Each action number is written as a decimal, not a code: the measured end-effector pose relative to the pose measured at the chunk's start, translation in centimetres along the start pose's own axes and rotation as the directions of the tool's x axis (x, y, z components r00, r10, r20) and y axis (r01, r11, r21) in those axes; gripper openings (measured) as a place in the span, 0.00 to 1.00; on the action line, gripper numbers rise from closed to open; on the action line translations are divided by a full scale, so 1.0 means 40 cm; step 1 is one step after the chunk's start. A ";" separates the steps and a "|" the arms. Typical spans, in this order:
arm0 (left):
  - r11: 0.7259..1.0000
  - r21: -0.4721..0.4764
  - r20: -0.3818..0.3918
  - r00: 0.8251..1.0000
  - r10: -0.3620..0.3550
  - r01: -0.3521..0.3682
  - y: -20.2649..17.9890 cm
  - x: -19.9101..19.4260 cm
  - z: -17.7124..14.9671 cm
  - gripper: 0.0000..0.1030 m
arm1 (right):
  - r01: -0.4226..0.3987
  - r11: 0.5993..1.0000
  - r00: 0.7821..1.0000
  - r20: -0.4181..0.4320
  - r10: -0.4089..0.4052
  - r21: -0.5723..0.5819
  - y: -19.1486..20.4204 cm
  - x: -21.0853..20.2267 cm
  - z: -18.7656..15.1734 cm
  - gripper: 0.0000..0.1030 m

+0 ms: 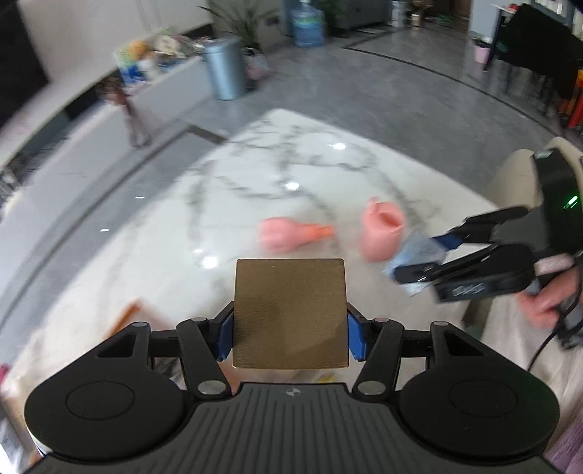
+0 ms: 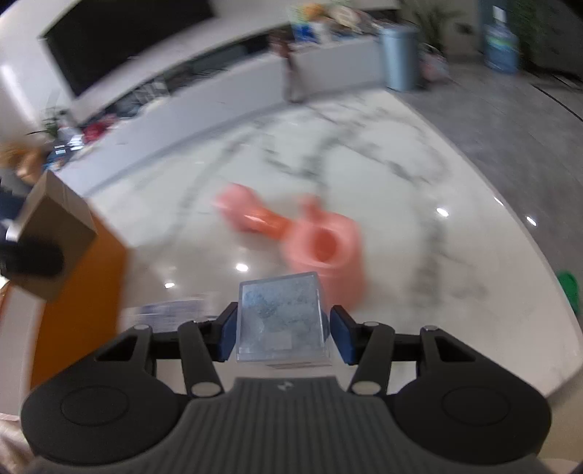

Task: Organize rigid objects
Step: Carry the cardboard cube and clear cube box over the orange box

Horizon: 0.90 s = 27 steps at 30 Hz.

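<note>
Beyond the white marble tabletop (image 1: 255, 175), a grey bin (image 1: 225, 67) stands on the floor, a blue water jug (image 1: 307, 27) farther back beside a potted plant (image 1: 240, 18).

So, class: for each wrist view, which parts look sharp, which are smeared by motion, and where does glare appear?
Left wrist view: the brown block in the left tongs is crisp; the pink toys and the room are smeared; bright glare spots dot the marble table. Right wrist view: the clear box in the right tongs is sharp, the pink pot blurred, similar glare.
</note>
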<state>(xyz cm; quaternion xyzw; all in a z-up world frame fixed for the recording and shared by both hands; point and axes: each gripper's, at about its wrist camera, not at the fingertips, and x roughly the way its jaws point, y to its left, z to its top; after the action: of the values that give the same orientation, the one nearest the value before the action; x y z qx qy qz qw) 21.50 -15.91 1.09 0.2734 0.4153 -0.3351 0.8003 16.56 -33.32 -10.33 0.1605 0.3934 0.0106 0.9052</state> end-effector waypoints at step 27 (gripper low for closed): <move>0.949 0.287 -0.314 0.949 -0.036 0.131 0.157 0.121 -0.438 0.65 | -0.446 0.418 0.894 -0.412 0.173 -0.791 0.740 0.085 -0.027 0.53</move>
<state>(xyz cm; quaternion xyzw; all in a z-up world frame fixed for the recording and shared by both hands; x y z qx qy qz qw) 19.94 -0.94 -10.89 0.4237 0.4887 -0.3827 0.6597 21.30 -4.46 -4.59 -0.2530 0.4138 0.3979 0.7787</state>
